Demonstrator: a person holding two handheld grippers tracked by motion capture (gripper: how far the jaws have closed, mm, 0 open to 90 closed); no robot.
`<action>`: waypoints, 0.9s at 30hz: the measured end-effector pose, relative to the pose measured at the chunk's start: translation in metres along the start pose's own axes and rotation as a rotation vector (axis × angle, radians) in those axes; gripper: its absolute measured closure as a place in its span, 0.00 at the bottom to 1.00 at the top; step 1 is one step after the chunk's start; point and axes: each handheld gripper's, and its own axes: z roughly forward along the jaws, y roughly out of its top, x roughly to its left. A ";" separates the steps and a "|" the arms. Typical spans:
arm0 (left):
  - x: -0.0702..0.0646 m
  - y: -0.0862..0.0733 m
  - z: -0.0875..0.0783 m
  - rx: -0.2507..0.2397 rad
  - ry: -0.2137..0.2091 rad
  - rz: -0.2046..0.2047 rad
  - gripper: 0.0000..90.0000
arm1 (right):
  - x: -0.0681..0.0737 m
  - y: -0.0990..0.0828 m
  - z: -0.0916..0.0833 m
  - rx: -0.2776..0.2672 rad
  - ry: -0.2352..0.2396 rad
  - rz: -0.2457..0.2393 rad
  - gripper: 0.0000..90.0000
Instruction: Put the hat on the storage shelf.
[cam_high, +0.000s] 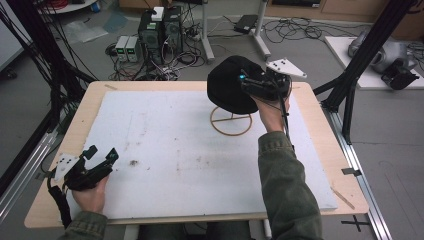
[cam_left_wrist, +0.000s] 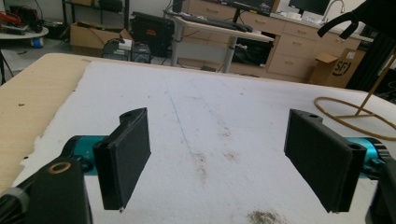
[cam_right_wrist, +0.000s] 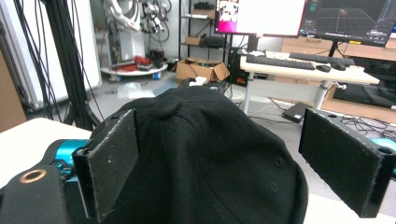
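Observation:
A black cap (cam_high: 226, 86) rests on top of a gold wire stand (cam_high: 231, 122) at the back right of the white mat (cam_high: 170, 145). My right gripper (cam_high: 248, 83) is at the cap's right side. In the right gripper view the cap (cam_right_wrist: 205, 186) lies between the wide-apart jaws of that gripper (cam_right_wrist: 219, 140), and the pads stand off from the cloth. My left gripper (cam_high: 103, 155) sits low at the mat's front left corner. In the left gripper view it (cam_left_wrist: 219, 163) is open with nothing between its jaws, and the stand's ring (cam_left_wrist: 348, 120) lies far off to the right.
The mat covers most of a wooden table (cam_high: 87, 107). Black frame posts (cam_high: 367, 50) rise at the table's right, and cables hang at its left. Computer cases (cam_high: 160, 30) and loose cables lie on the floor behind the table.

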 end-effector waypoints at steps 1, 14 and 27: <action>0.000 0.000 0.000 -0.002 0.002 0.002 0.25 | -0.001 -0.001 -0.002 -0.001 0.000 0.013 0.13; 0.000 0.001 -0.001 -0.005 0.007 0.009 0.25 | -0.008 -0.022 -0.032 -0.024 -0.004 0.046 0.13; -0.001 0.000 -0.001 -0.004 0.006 0.014 0.25 | -0.009 -0.043 -0.053 -0.050 -0.001 0.042 0.13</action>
